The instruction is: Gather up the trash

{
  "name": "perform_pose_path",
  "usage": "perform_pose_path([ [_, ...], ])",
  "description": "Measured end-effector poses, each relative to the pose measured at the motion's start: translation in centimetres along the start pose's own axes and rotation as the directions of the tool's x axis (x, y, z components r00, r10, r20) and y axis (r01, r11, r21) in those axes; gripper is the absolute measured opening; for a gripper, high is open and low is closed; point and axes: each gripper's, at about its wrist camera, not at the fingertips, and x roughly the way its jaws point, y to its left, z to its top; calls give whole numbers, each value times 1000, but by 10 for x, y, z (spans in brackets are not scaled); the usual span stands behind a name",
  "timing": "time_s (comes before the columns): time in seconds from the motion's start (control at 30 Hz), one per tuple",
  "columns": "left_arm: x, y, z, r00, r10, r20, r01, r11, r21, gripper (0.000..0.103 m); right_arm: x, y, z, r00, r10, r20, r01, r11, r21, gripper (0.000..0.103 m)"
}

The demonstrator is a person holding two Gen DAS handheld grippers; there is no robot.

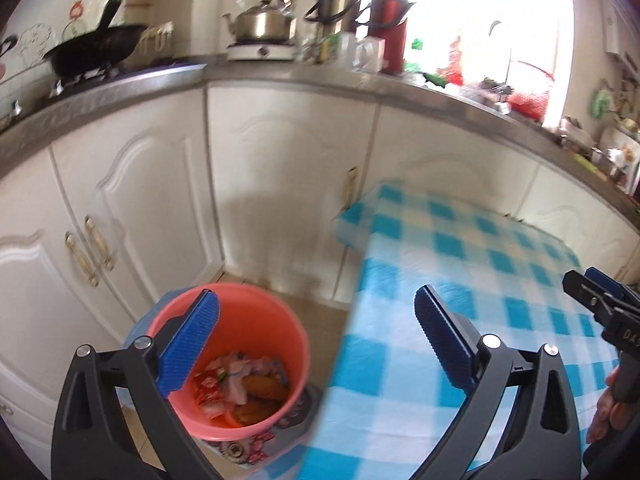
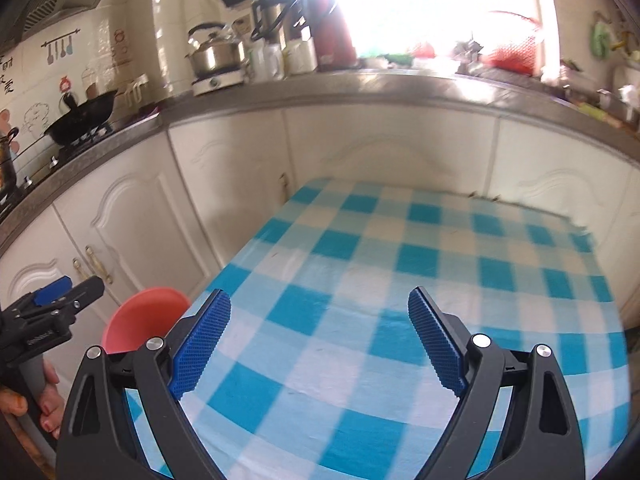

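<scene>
Both grippers, left (image 1: 316, 344) and right (image 2: 320, 340), splay wide, empty; trash (image 1: 244, 388) sits in bin (image 1: 280, 320) beside table (image 1: 480, 280); risk: left drifts low, clips bin rim, tips it.

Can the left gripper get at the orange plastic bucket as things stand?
Probably yes: the left gripper is open and empty, the orange plastic bucket sits just below it beside the checked table, top uncovered, nothing between.

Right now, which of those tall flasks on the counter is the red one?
The red flask is the one nearer the bright window. The other flask, steel and black, stands between it and the kettle.
</scene>
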Motion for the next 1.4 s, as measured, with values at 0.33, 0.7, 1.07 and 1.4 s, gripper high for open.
perform_pose_path([
  [0.33,-49,-95,32,982,-155,105,145,985,94,99,-104,-55,22,946,-235,223,228,972,58,94],
  [0.7,-107,-171,48,942,-278,187,246,953,176,99,-211,-83,29,801,-438,408,416,897,147,97],
  [1.07,-145,-204,50,915,-330,231,281,935,218,99,-279,-95,20,697,-520,494,451,853,262,98],
  [1.4,-155,-218,46,914,-329,238,271,930,247,99,-301,-95,12,672,-527,520,440,849,292,98],
])
